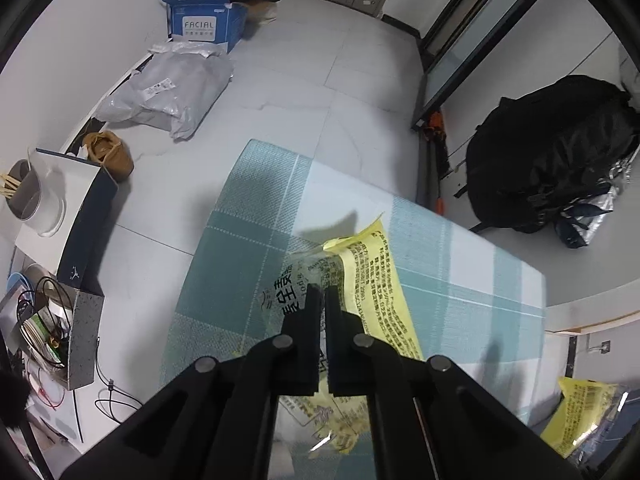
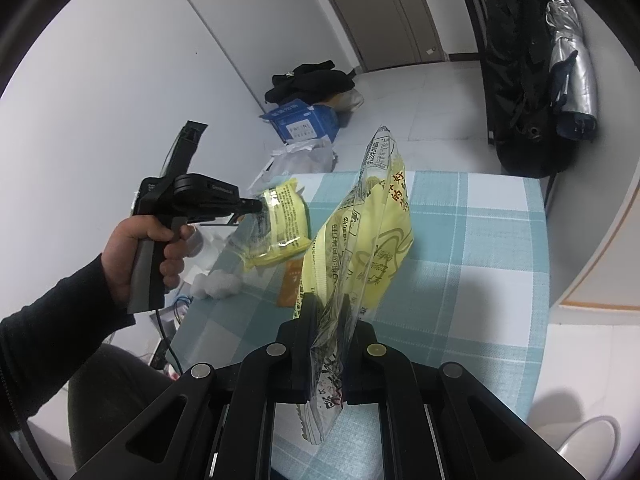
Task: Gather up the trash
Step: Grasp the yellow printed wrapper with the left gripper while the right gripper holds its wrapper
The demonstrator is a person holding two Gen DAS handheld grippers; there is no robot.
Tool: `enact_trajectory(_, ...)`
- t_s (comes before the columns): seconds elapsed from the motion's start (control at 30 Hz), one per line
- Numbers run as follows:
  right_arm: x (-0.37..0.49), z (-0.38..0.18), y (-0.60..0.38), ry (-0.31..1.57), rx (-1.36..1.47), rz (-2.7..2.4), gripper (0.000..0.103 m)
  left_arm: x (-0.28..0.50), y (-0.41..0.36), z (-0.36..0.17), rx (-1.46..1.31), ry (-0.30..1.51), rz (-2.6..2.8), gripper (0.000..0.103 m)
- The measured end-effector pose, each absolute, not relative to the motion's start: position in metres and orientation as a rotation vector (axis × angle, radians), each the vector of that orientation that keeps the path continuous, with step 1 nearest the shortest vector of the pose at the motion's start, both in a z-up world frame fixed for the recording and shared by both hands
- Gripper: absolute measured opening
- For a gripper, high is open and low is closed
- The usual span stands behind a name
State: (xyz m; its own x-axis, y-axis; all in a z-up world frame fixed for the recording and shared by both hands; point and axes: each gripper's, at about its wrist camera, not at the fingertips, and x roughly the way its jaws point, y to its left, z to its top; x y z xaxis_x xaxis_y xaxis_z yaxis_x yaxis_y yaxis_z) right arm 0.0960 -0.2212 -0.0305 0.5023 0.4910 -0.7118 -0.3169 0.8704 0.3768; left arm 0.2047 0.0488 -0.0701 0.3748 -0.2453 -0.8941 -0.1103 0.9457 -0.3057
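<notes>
My left gripper (image 1: 322, 294) is shut on a yellow and clear snack wrapper (image 1: 370, 280), held above the checked tablecloth (image 1: 248, 216). The right wrist view shows that gripper (image 2: 256, 205) pinching the wrapper (image 2: 280, 220) over the table's left side. My right gripper (image 2: 329, 304) is shut on a second yellow and clear wrapper (image 2: 372, 236) that stands up between the fingers. That wrapper also shows in the left wrist view (image 1: 580, 416) at the lower right.
An orange packet (image 2: 290, 280) and a white crumpled tissue (image 2: 218, 284) lie on the cloth (image 2: 472, 248). On the floor are a blue box (image 1: 206, 20), a grey mailer bag (image 1: 168, 92) and a black backpack (image 1: 552, 148). A cluttered side shelf (image 1: 52, 308) stands left.
</notes>
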Motion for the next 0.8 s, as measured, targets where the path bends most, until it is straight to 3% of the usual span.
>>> enact_trajectory(0.17,0.094,-0.03,-0.222,0.923,0.212,0.496,0.009,0.196,0.057,-0.069,-0.348,1.24,-0.113,0.0)
enact_trajectory(0.33,0.095,-0.029,-0.225,0.924,0.22,0.499,0.009,0.195,0.073,-0.078,-0.374,1.321,-0.077,0.008)
enact_trajectory(0.37,0.096,-0.028,-0.226,0.923,0.22,0.5,0.009,0.194,0.075,-0.077,-0.363,1.315,-0.065,0.019)
enact_trajectory(0.4,0.096,-0.028,-0.226,0.92,0.219,0.501,0.009,0.193,0.075,-0.076,-0.349,1.312,-0.058,0.042)
enact_trajectory(0.47,0.096,-0.027,-0.226,0.917,0.22,0.502,0.009,0.192,0.075,-0.071,-0.328,1.281,-0.057,0.072)
enact_trajectory(0.5,0.097,-0.028,-0.227,0.918,0.222,0.502,0.009,0.191,0.075,-0.069,-0.31,1.255,-0.057,0.076)
enact_trajectory(0.8,0.097,-0.029,-0.225,0.917,0.217,0.497,0.009,0.226,0.037,-0.1,-0.003,1.256,-0.209,0.076)
